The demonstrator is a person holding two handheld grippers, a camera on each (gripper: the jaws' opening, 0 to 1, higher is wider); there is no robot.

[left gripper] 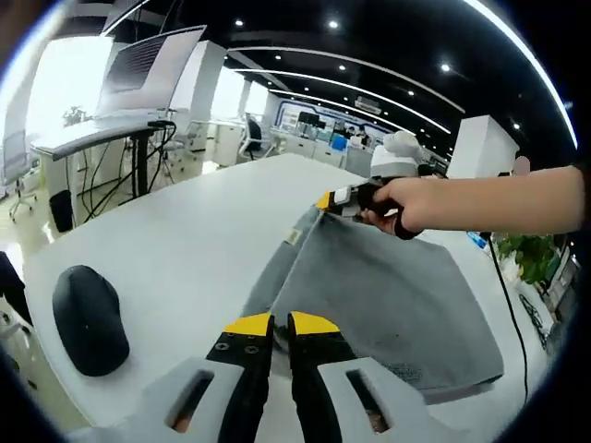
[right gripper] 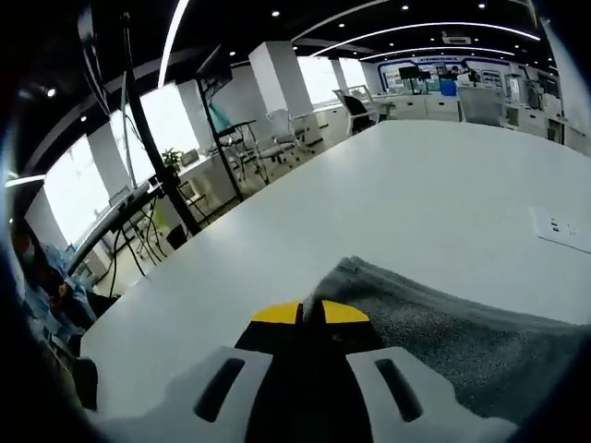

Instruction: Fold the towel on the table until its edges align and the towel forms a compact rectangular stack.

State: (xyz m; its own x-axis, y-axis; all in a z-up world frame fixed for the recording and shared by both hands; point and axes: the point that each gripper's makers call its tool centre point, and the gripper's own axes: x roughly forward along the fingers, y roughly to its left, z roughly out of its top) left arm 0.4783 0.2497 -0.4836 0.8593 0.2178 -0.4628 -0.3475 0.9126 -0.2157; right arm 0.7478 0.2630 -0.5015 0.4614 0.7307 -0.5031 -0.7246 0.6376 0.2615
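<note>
A grey towel (left gripper: 388, 295) lies spread on the white table (left gripper: 185, 240). My left gripper (left gripper: 281, 323) sits at the towel's near left corner; its yellow-tipped jaws are closed together over the edge. A person's hand (left gripper: 416, 198) holds my right gripper (left gripper: 343, 197) at the far corner, and the cloth rises slightly there. In the right gripper view my right gripper (right gripper: 311, 312) is shut, with the towel (right gripper: 443, 337) corner pinched just past its yellow tips.
A black rounded object (left gripper: 88, 318) rests on the table near its left edge. A white socket plate (right gripper: 561, 228) is set into the tabletop. A green plant (left gripper: 531, 254) and a cable hang off the right side. Desks and chairs stand beyond.
</note>
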